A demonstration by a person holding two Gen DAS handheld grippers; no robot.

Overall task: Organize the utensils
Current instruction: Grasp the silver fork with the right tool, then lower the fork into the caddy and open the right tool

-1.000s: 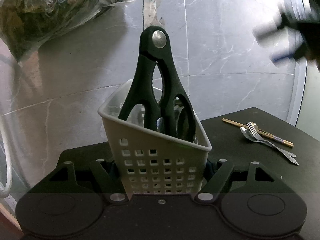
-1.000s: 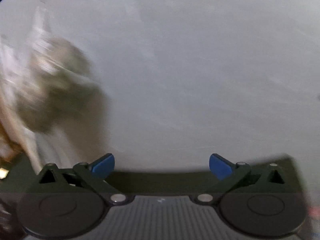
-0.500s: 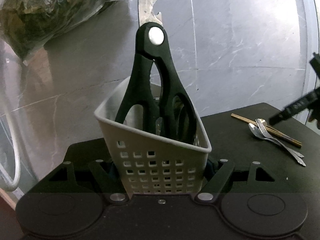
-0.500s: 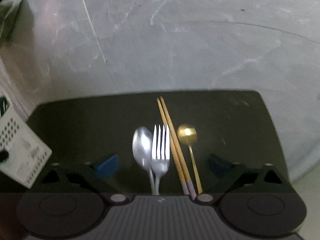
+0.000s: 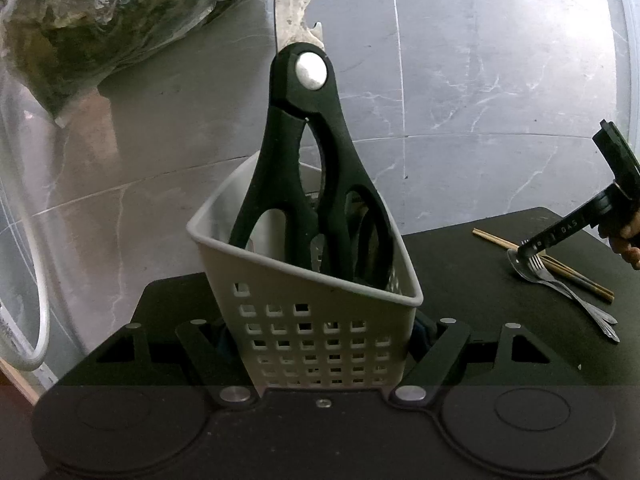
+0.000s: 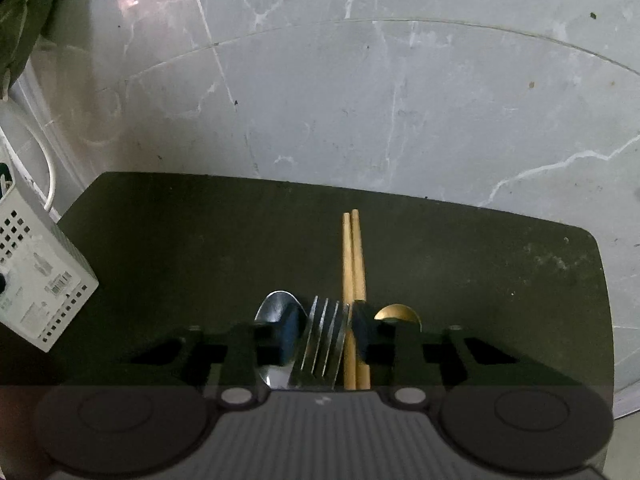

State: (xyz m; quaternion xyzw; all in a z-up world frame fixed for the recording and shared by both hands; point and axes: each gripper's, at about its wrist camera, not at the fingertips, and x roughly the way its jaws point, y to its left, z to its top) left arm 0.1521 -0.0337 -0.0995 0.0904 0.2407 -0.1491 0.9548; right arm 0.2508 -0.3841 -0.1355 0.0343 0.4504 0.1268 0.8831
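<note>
A: What colours are there?

B: A pale grey caddy (image 5: 316, 328) with a grid of small square holes holds scissors (image 5: 308, 184) with matte black handles, a silver rivet and a stained steel blade. The desk (image 6: 200, 240) is flat black.

A: And the cutlery?

B: A silver fork (image 6: 324, 336), a silver spoon (image 6: 276, 306), tan wooden chopsticks (image 6: 352, 256) and a gold spoon (image 6: 394, 314). The right tool (image 6: 326, 336) is black with blue pads (image 6: 290, 334).

A: Behind them?

B: Grey marble floor (image 6: 360, 100) with thin white veins, and a clear bag (image 5: 100, 20) of mottled green-brown contents.
</note>
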